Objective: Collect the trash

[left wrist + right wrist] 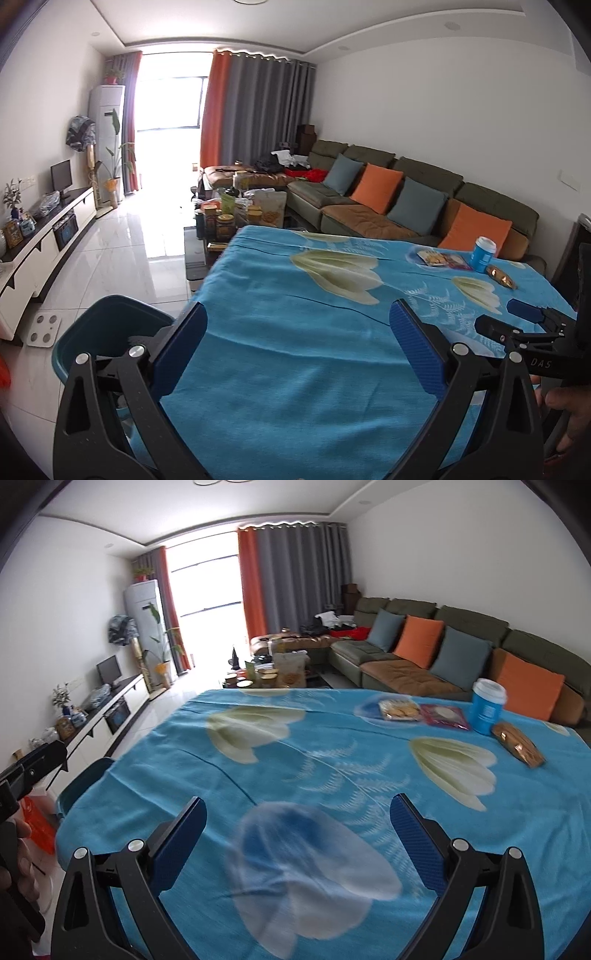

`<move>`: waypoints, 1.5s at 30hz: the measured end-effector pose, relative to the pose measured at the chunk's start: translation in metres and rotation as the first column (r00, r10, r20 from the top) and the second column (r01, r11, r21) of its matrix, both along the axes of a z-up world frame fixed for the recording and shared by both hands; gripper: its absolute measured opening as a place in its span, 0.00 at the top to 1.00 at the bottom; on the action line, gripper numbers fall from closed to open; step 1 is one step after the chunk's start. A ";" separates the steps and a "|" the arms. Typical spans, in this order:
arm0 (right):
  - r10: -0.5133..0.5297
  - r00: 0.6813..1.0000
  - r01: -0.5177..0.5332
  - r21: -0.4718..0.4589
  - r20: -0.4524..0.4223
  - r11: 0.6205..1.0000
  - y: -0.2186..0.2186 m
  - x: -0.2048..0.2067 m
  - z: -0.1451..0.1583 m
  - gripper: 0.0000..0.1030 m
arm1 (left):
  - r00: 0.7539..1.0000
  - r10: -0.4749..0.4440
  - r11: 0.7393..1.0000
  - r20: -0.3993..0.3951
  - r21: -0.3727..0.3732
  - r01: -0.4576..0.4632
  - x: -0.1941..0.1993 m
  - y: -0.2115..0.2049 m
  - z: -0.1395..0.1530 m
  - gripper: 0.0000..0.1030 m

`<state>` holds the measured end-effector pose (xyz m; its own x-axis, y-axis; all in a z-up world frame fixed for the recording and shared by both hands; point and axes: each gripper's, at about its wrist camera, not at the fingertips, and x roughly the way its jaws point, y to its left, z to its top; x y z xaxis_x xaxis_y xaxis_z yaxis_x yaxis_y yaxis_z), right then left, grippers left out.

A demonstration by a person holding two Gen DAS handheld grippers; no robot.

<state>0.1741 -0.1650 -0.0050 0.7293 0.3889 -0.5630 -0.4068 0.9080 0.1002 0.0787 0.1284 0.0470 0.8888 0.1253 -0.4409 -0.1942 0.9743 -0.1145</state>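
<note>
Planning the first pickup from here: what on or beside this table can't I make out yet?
- Teal bin: inside hidden by the left gripper in the left wrist view; the tablecloth covers most of it in the right wrist view.
- Blue cup: lid on, contents unseen.
- Biscuit packet, pink packet: blurred, print unreadable.
- Gold wrapper: full or empty unclear.

Blue floral-clothed table (295, 746) with cup (487, 710), three snack packets (400, 709) at far right.
</note>
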 end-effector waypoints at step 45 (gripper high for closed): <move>-0.199 0.937 0.181 0.090 0.286 0.979 -0.027 -0.104 0.012 0.07 | 0.965 -0.158 0.987 0.209 0.057 0.150 -0.041 -0.046 -0.004 0.05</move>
